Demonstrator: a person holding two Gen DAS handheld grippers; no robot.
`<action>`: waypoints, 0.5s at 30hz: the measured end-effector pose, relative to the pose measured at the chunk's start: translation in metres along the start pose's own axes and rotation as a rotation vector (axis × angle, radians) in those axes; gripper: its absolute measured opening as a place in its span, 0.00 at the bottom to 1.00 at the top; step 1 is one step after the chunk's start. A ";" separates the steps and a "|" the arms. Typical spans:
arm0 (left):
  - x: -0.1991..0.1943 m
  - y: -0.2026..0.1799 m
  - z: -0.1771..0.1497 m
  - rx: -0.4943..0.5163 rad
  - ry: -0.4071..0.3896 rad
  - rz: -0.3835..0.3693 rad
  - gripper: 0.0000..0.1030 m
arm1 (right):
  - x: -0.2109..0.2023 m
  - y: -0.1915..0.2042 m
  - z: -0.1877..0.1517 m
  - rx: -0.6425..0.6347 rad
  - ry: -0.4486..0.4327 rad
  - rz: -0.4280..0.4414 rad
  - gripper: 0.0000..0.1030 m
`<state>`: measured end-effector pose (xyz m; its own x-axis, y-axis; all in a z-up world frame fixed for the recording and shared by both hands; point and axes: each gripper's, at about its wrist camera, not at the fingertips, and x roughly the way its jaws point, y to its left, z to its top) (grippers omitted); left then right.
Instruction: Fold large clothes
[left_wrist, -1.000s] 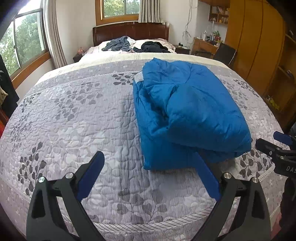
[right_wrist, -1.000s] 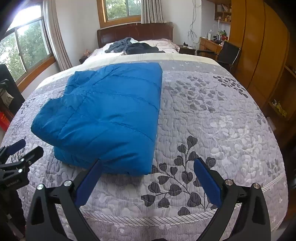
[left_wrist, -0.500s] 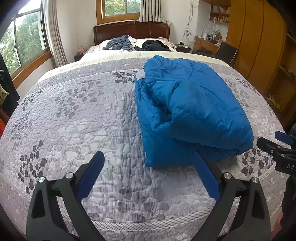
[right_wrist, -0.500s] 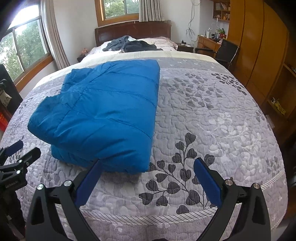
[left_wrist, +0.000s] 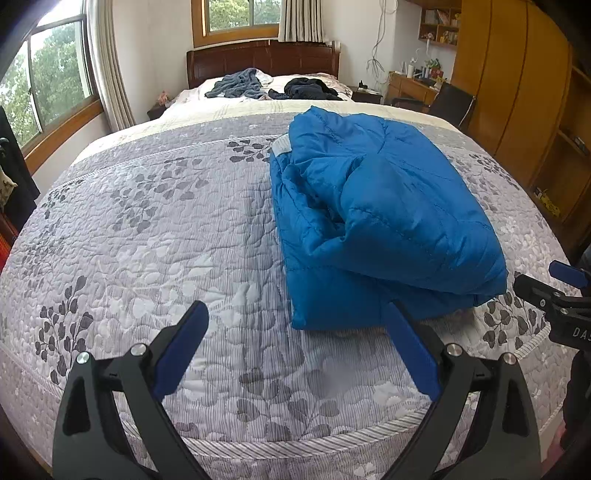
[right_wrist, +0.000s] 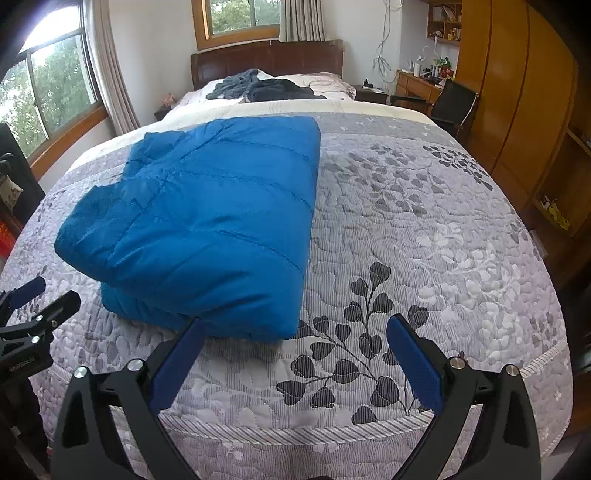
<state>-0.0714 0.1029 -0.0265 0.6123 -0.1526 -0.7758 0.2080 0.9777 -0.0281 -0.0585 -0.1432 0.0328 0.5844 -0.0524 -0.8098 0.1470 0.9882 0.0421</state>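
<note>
The folded blue jacket (left_wrist: 388, 221) lay near the bed's (left_wrist: 147, 240) foot edge. Both the left gripper (left_wrist: 295, 328) and right gripper (right_wrist: 295, 339) hovered wide, holding nothing. Bare quilt spread toward nine o'clock of the jacket.

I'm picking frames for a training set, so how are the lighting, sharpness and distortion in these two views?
Left wrist view: soft daylight, jacket sharp, a faint shadow under its near edge; fisheye bows the quilt and the corners go dark. Right wrist view: the window at upper left is blown out, the jacket stays crisp with no motion blur, and the wardrobe curves.
</note>
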 end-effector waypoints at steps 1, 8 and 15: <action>0.000 0.000 0.000 0.000 0.001 -0.001 0.93 | 0.000 0.000 0.000 0.000 0.002 0.000 0.96; -0.002 0.001 0.000 -0.004 -0.003 -0.001 0.93 | 0.001 -0.001 0.001 -0.002 0.008 -0.005 0.96; -0.003 0.001 0.000 0.002 -0.003 -0.003 0.93 | 0.001 -0.001 0.001 -0.010 0.011 -0.003 0.96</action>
<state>-0.0730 0.1048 -0.0244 0.6137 -0.1560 -0.7740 0.2112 0.9770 -0.0295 -0.0569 -0.1443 0.0325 0.5753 -0.0543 -0.8162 0.1407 0.9895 0.0334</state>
